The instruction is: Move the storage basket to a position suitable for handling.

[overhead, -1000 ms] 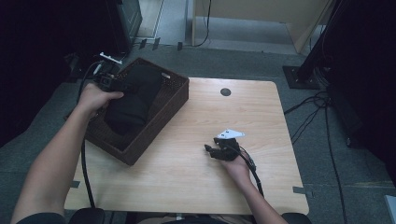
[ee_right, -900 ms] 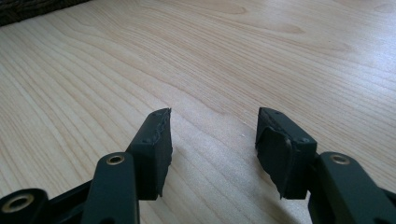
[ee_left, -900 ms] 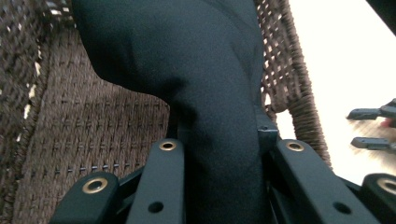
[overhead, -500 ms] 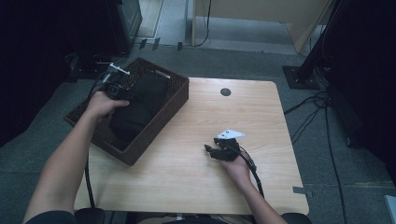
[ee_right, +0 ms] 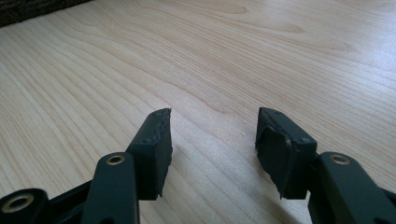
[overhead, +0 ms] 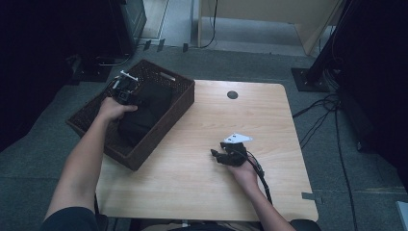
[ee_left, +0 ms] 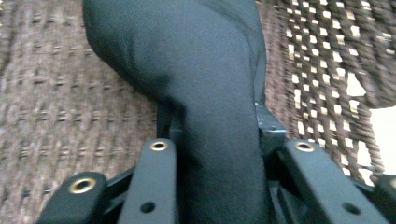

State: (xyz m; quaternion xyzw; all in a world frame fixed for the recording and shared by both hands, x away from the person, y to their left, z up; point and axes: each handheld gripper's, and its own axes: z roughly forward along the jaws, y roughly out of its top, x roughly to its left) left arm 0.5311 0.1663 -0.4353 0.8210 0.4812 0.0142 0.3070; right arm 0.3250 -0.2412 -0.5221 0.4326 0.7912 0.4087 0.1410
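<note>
I am working from the left, where my left gripper (overhead: 126, 89) is sitting down inside the woven basket (overhead: 175, 111) at about ten o'clock on the table (overhead: 269, 120), with the black cloth (ee_left: 205, 84) lying bundled on the basket floor and running up between the jaws. Those jaws have just been opening, and in the left gripper view the fabric is lying in the gap between them, looking slack rather than pinched, so I am judging this as the letting-go of the cloth into the basket. To do it well I am planning to spread the jaws fully before lifting, then draw straight up so no fold snags on a pad and drags back out over the wicker rim. Moving right, my right gripper (ee_right: 212, 149) is resting low over bare wood at roughly five o'clock, jaws parted with nothing between them, well apart from the basket. I am finding no brand, label or legible writing on anything here
</note>
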